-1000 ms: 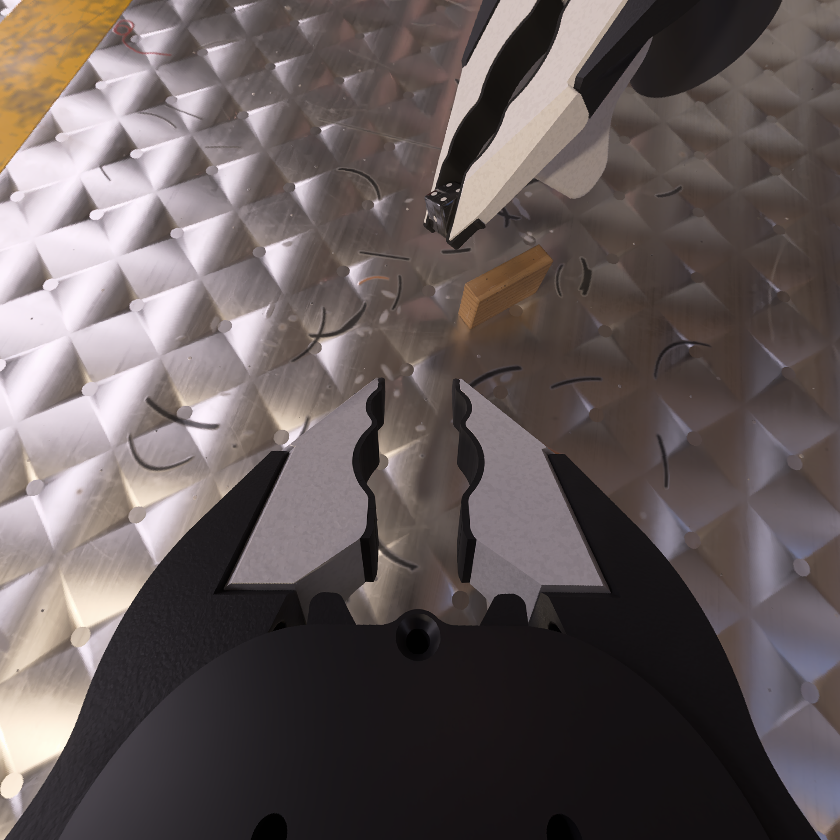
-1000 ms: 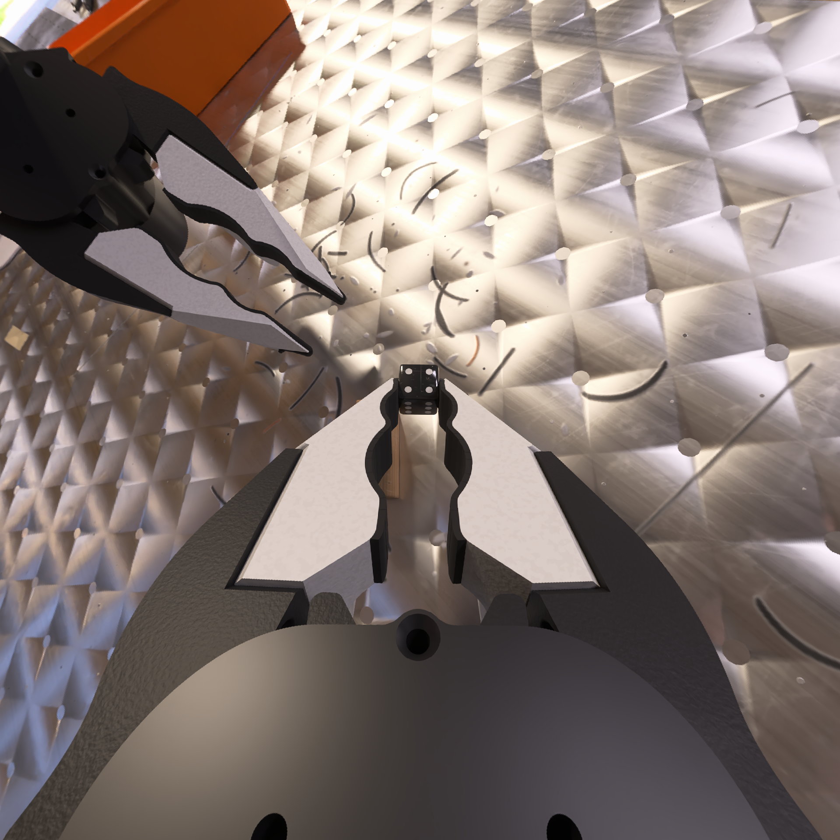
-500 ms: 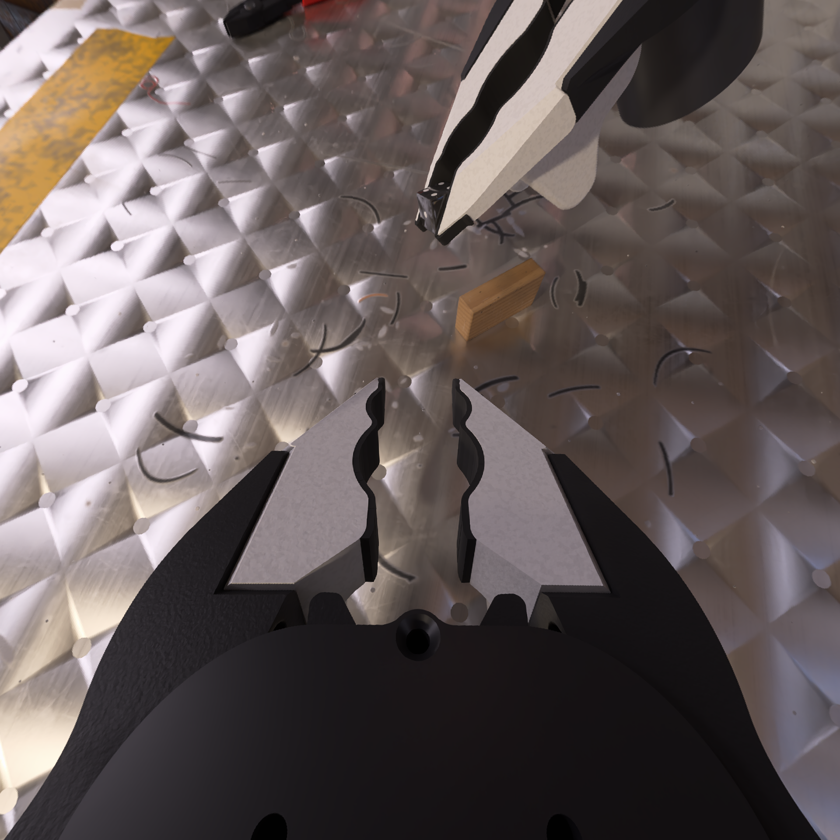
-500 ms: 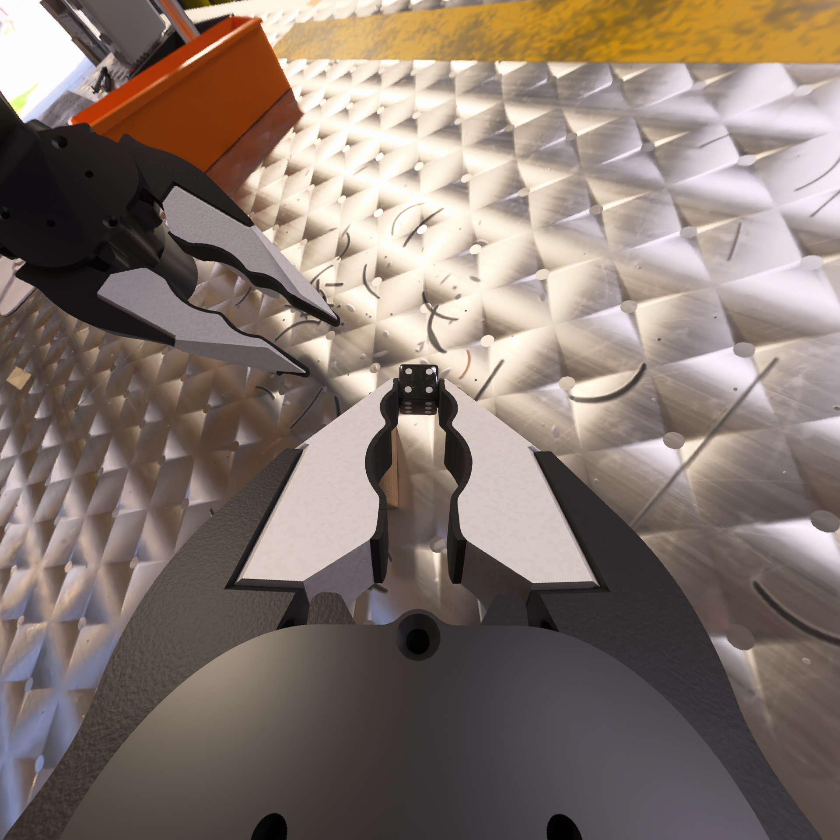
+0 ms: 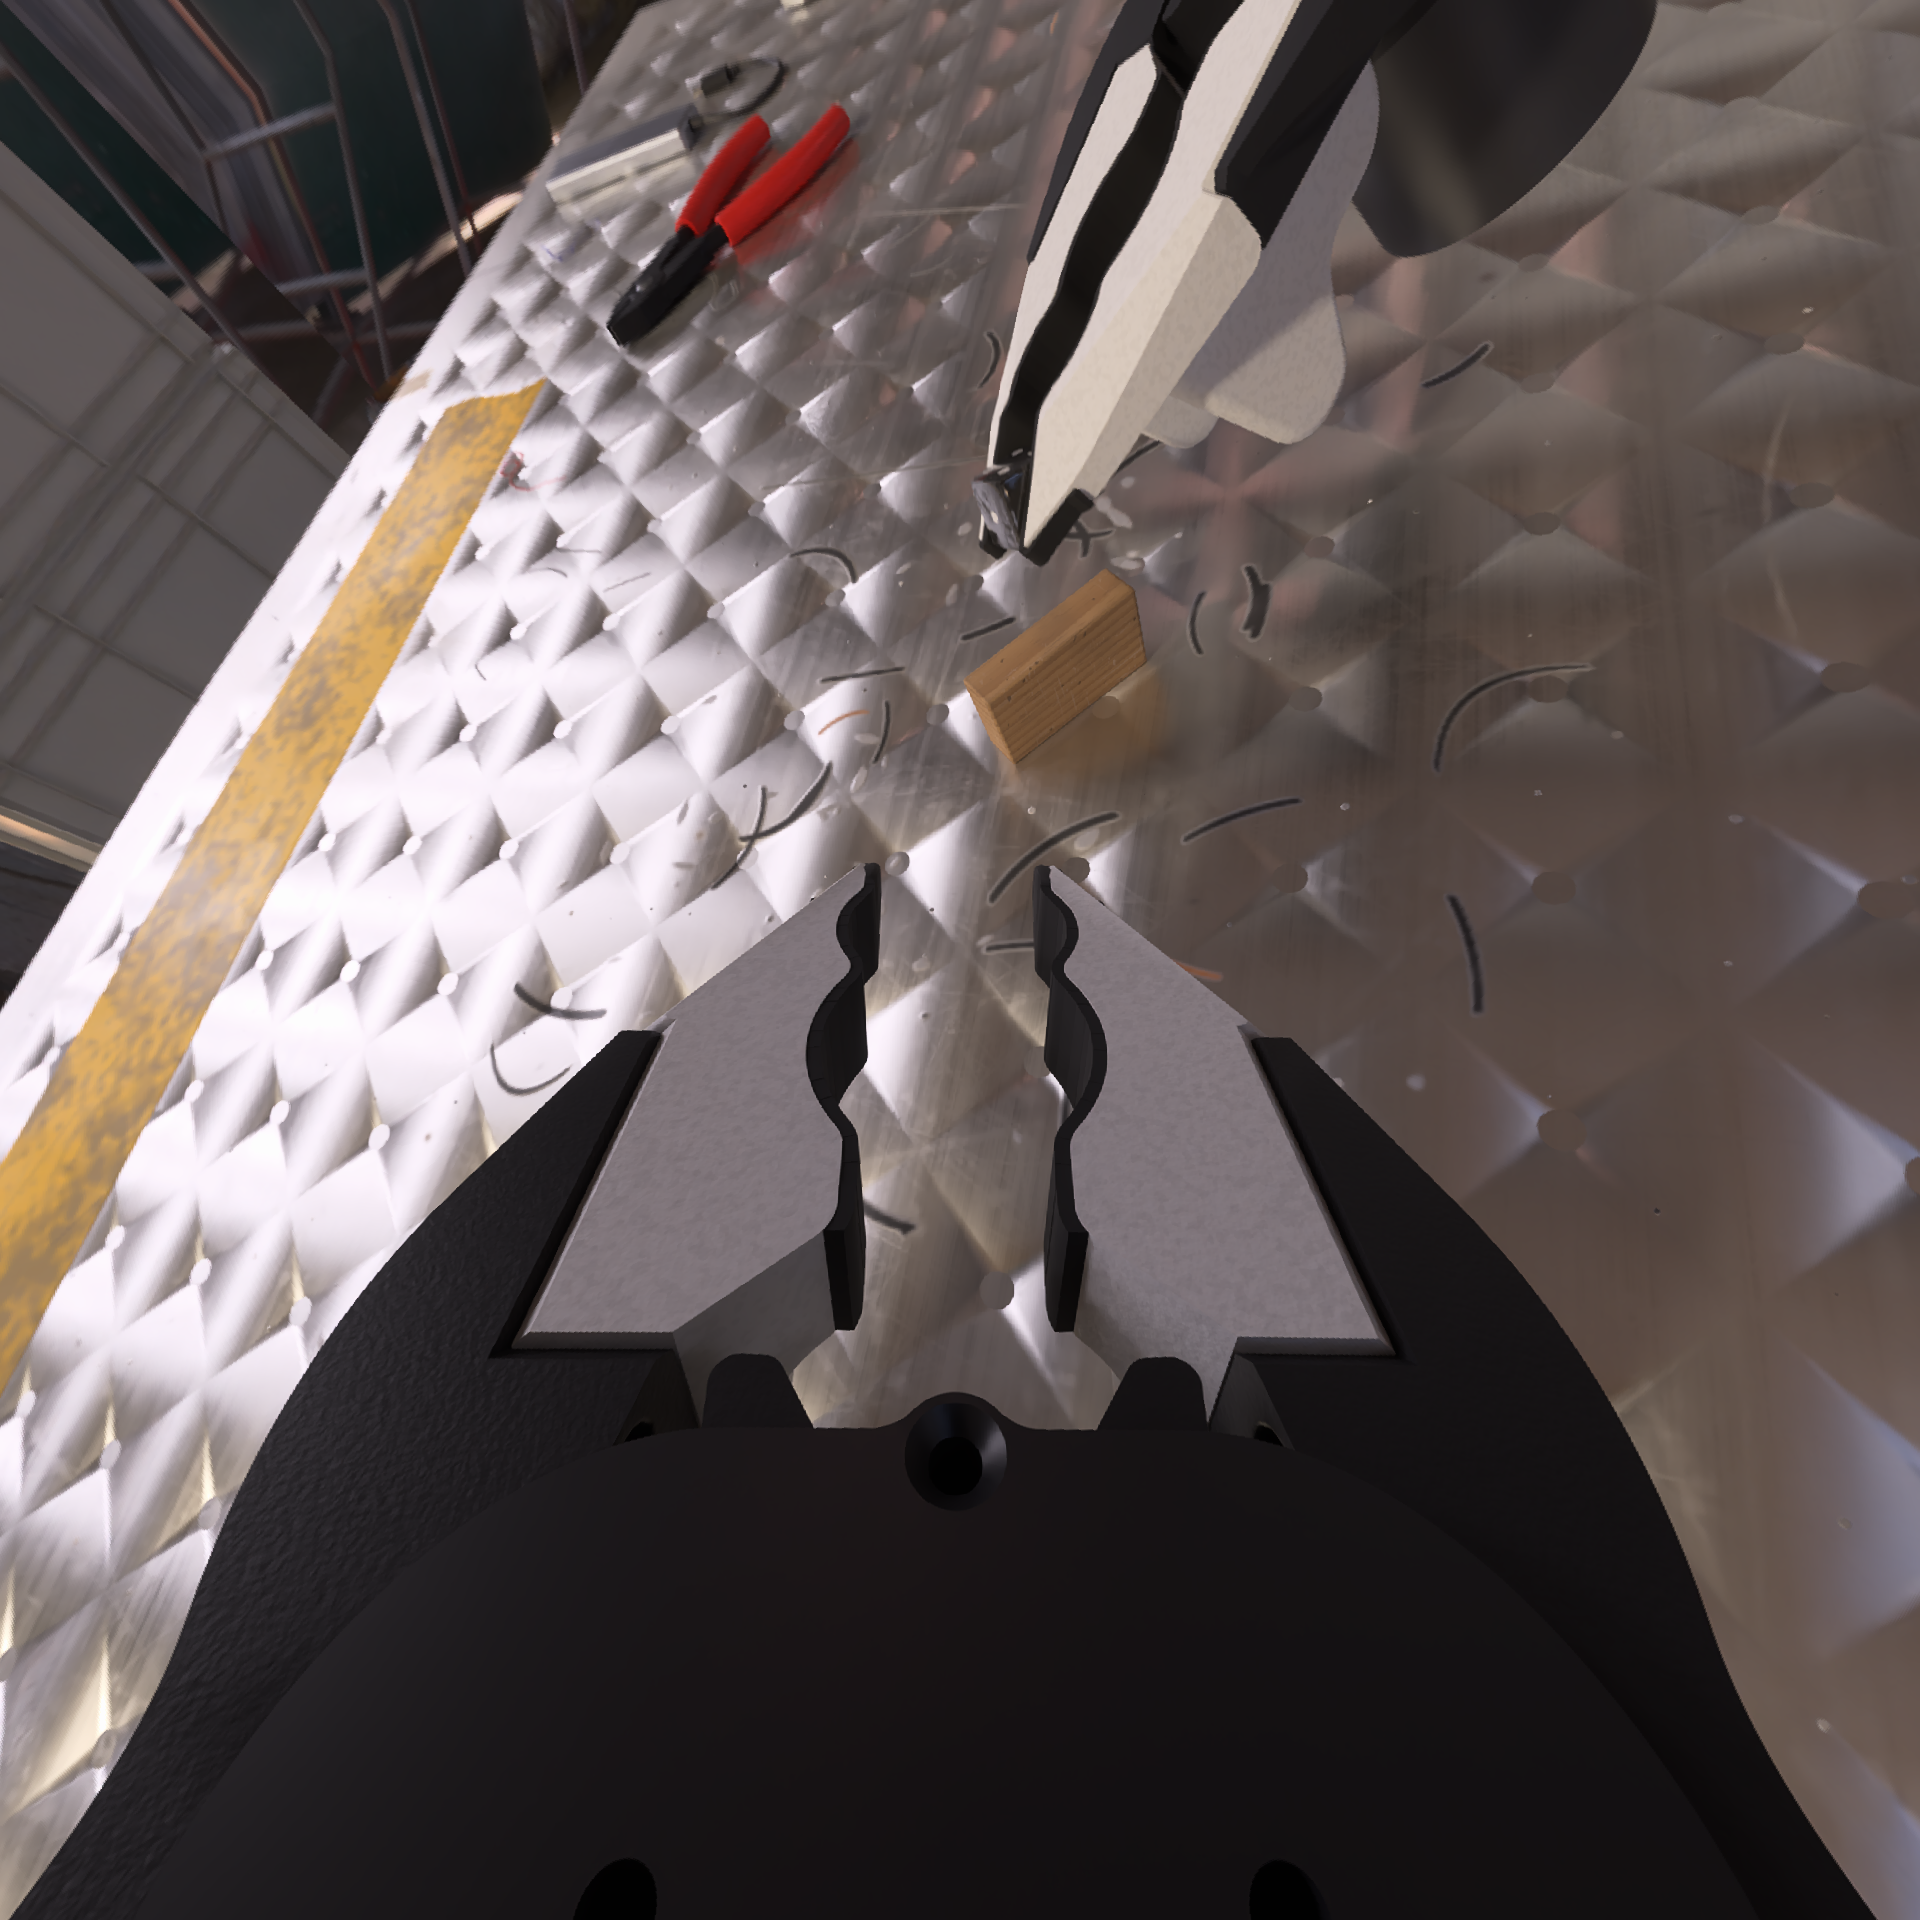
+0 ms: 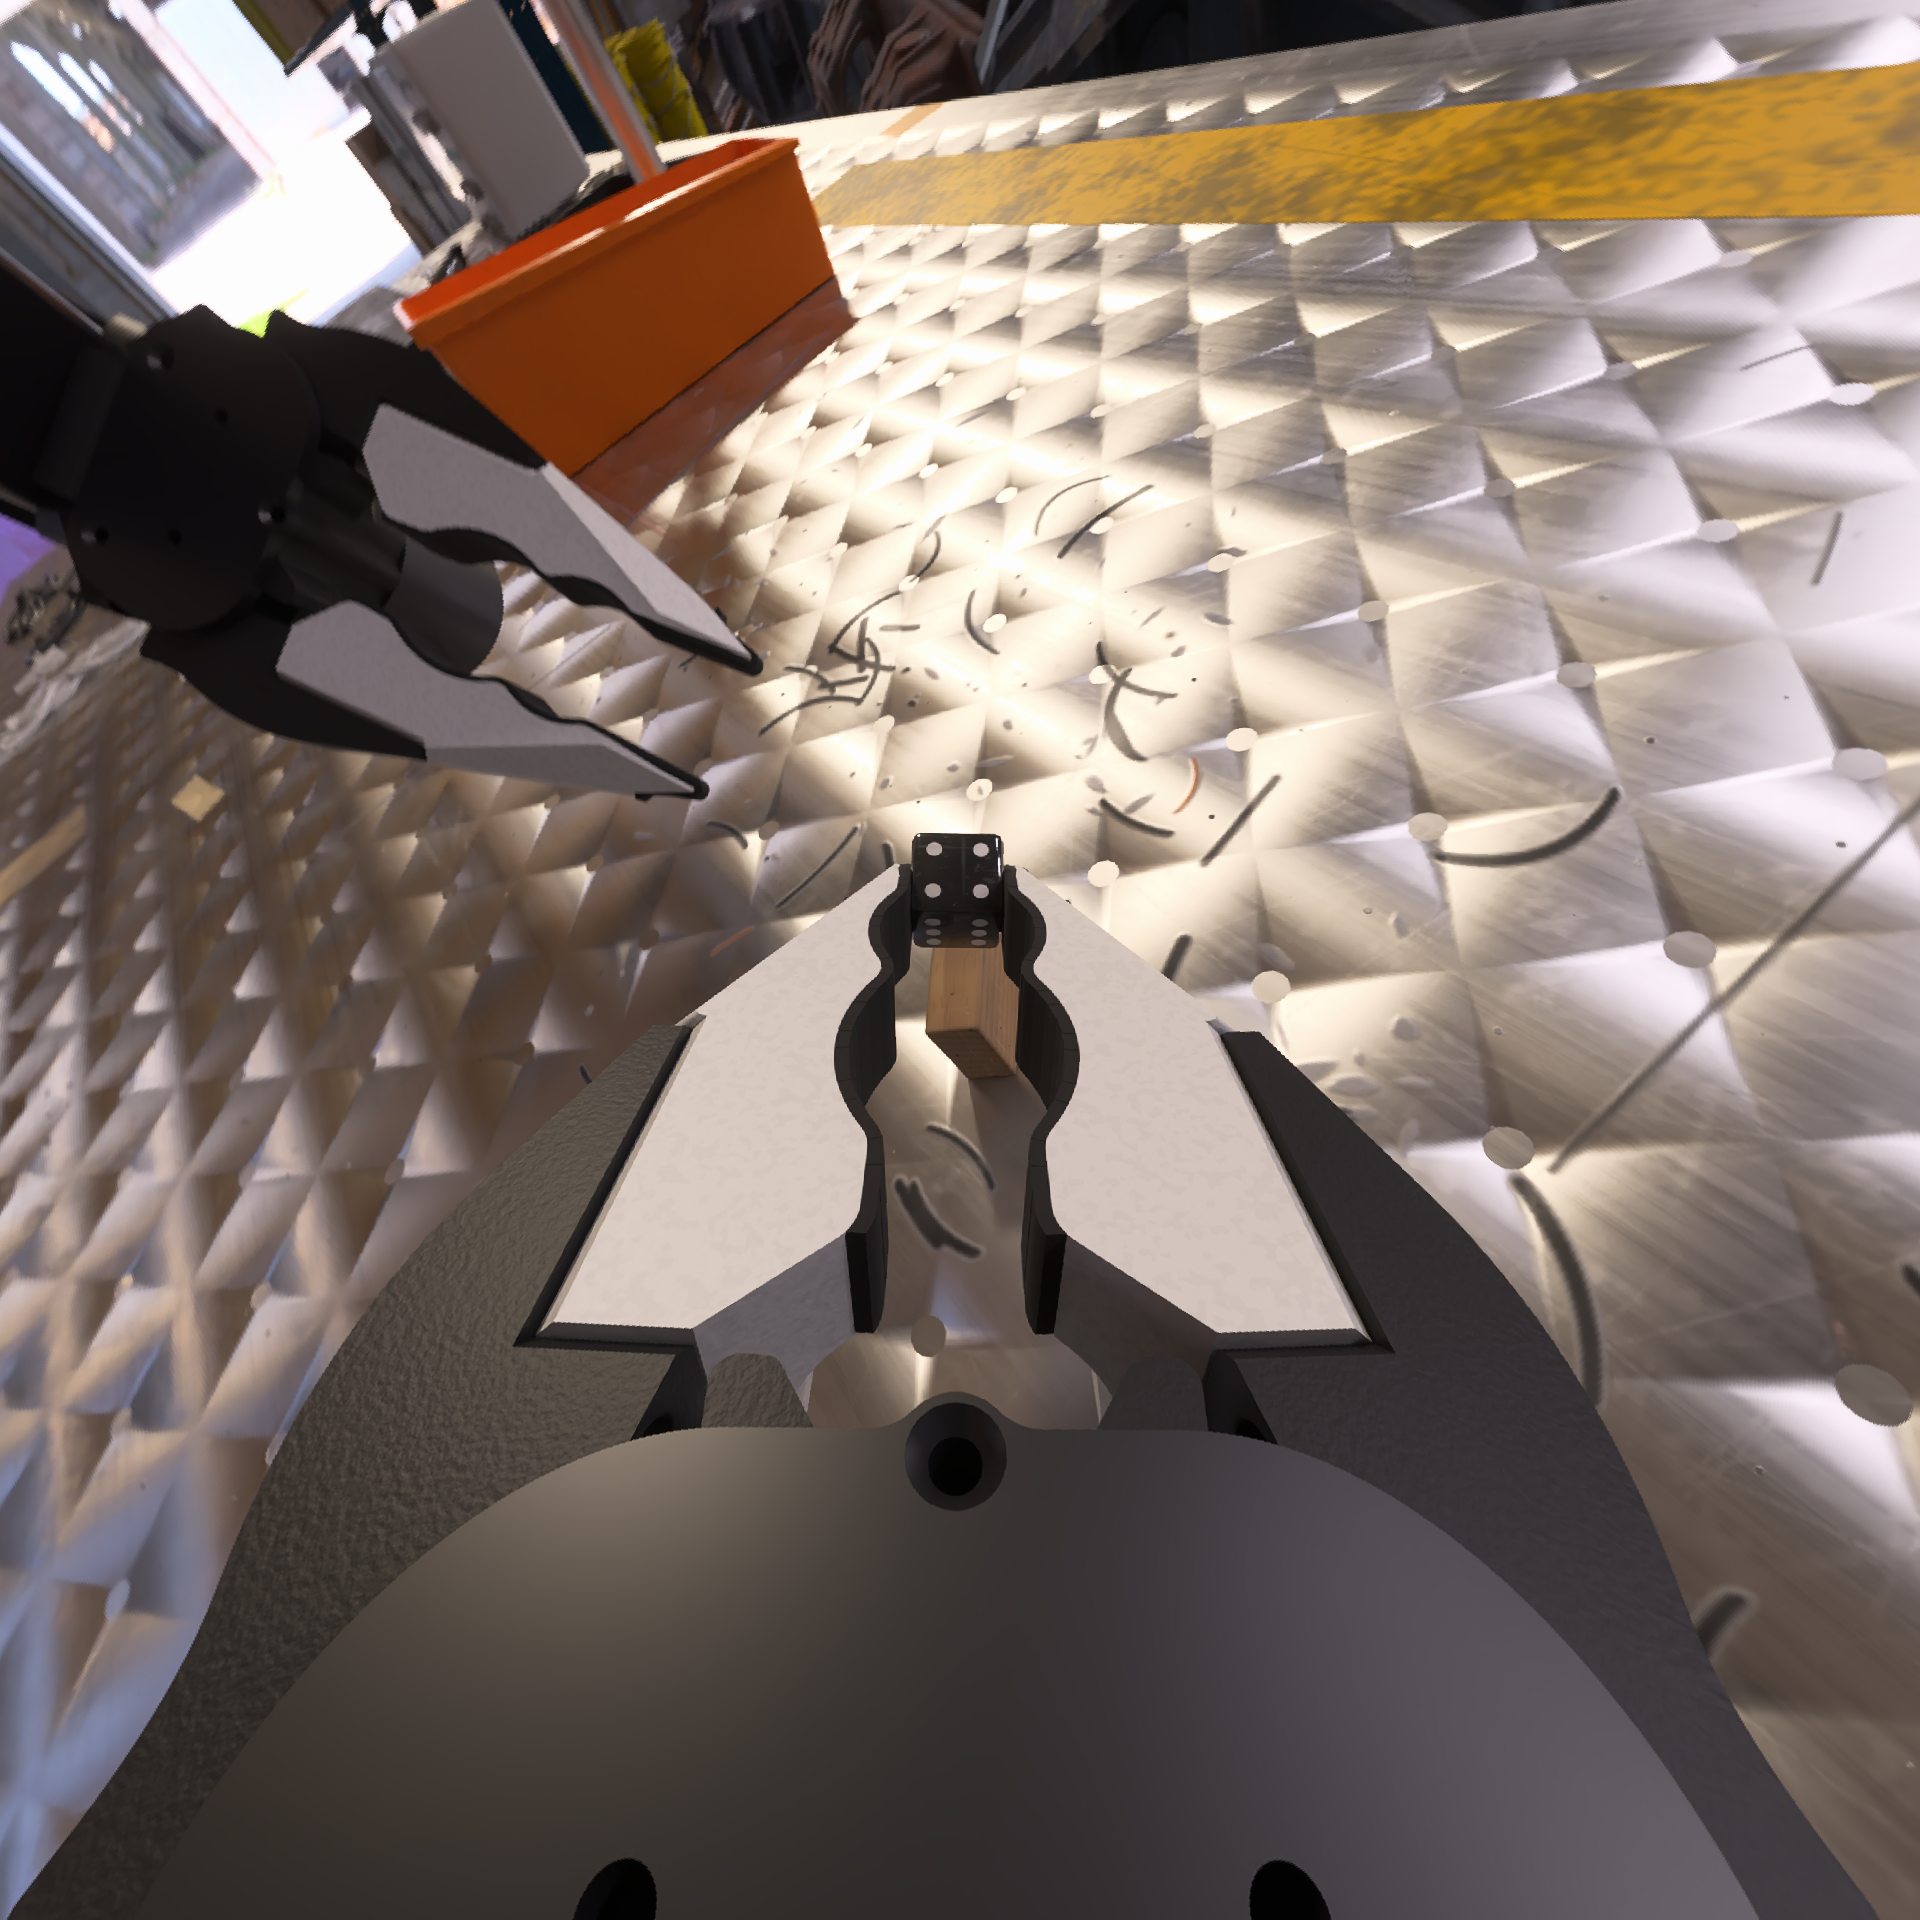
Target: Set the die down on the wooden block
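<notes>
A small black die with white pips (image 6: 957,891) is pinched between the tips of my right gripper (image 6: 957,883), which is shut on it and holds it in the air. The wooden block (image 6: 974,1013) lies on the metal table below it, seen between the fingers. In the left wrist view the right gripper (image 5: 1013,520) hangs above and just beyond the block (image 5: 1060,670), with the die (image 5: 997,509) at its tip. My left gripper (image 5: 958,883) is open and empty, short of the block. It also shows in the right wrist view (image 6: 727,722).
The table is embossed metal (image 5: 520,831) with a yellow stripe (image 5: 239,790) near its left edge. Red-handled pliers (image 5: 727,218) lie at the far end. An orange bin (image 6: 634,301) stands at the back left in the right wrist view.
Both grippers have risen and tilted, so more of the table shows. The right gripper, still holding the die, now has the block fully visible between its fingers.
</notes>
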Tool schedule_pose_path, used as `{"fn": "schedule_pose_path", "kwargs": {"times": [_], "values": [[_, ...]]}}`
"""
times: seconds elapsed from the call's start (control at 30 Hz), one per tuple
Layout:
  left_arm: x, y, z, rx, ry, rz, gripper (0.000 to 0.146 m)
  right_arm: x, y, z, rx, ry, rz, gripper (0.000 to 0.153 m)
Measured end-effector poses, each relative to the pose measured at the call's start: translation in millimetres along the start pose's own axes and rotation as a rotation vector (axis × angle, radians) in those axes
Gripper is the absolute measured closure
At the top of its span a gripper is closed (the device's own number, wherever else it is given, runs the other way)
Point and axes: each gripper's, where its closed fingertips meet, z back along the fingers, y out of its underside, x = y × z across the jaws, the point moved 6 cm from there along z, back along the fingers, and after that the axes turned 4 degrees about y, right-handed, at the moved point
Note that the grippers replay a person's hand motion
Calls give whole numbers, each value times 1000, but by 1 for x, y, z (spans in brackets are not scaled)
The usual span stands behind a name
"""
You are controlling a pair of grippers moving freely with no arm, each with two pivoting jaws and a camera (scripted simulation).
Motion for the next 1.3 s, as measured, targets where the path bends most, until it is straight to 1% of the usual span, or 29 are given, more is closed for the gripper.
{"fn": "schedule_pose_path", "kwargs": {"times": [0.1, 0.2, 0.33, 0.47, 0.63, 0.73, 0.87, 1.0, 1.1, 1.3], "values": [[1, -2, 4, -40, -14, -31, 117, 4, 1, 2, 5, -17, 70, 136], [3, -4, 7, -88, -23, -47, 117, 11, -1, 3, -32, -35, 125, 136], [2, 1, 8, -101, 9, -33, 117, 16, -1, 1, -50, -42, 149, 136], [1, 0, 8, -116, 19, -12, 116, 17, -3, 2, -65, -48, 115, 136], [-2, 3, -1, -88, 26, 0, 116, 11, -4, 3, -70, -18, 81, 136], [3, 7, -9, -18, 2, 58, 117, 7, -2, 1, -48, 17, 68, 136], [5, 8, -8, -23, 39, 160, 117, 2, 0, -1, -24, 74, 46, 136], [3, 11, -11, 27, 31, 153, 117, -1, 3, -4, 11, 95, -2, 136], [2, 11, -12, 32, 40, 145, 117, 0, 5, -5, 23, 96, -17, 136], [3, 12, -12, 23, 118, 195, 117, 3, 7, -8, 40, 95, -26, 136]]}}
